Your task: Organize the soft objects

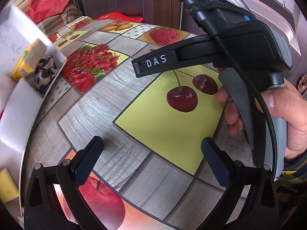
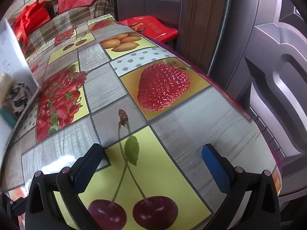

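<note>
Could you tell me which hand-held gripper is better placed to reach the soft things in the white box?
Left, probably: the left hand-held gripper sits nearer the white box and is open.

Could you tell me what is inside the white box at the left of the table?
In the white box a yellow sponge leans over a black-and-white patterned soft item. The box's near wall hides whatever lies deeper.

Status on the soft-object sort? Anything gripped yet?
Done: a yellow sponge and a cow-print cloth sit in the white box at the table's left edge. In hand: nothing; the left gripper and right gripper are both open over bare tablecloth. Left: another yellow sponge at the left view's near-left edge, apparently outside the box.
</note>
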A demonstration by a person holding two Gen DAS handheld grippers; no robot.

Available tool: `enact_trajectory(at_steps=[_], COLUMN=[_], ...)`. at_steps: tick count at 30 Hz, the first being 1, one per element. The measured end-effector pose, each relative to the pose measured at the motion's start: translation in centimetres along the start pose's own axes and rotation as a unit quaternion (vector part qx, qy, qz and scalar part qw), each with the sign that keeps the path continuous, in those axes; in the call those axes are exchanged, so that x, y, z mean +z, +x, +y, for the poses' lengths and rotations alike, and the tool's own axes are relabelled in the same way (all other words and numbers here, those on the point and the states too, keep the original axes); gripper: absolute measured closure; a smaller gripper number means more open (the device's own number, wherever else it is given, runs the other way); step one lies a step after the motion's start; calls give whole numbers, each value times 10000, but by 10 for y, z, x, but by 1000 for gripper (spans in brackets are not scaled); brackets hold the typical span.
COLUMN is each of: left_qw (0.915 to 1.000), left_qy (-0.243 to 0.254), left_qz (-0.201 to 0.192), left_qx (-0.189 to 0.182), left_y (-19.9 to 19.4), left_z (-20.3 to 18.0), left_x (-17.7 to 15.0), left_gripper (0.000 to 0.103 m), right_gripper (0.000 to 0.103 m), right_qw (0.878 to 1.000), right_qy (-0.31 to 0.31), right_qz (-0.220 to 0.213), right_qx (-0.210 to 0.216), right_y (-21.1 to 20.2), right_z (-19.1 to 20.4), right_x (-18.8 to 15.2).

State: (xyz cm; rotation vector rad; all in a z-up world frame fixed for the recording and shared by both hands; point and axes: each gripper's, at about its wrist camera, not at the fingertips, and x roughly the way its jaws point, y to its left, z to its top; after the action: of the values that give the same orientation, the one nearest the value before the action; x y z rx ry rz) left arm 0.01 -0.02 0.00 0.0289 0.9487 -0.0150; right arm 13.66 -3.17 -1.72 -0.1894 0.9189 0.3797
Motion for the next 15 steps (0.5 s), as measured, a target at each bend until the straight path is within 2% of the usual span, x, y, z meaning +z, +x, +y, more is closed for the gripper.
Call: enact_trajectory(at_steps=[9, 15], left_qw=[10000, 10000], left_qy=[6, -1], left_qz=[0, -32], left_qx=[0, 5], left_y=[0, -1], left_z=[-1, -1], left_x=[0, -1], left_gripper=[1, 1], right_gripper=[0, 0], right_qw=[10000, 9998], right_qy=[17, 137], right_qz=[6, -134], right_qx=[6, -56], right_y=[1, 5], right_z=[3, 11], right_x=[2, 7])
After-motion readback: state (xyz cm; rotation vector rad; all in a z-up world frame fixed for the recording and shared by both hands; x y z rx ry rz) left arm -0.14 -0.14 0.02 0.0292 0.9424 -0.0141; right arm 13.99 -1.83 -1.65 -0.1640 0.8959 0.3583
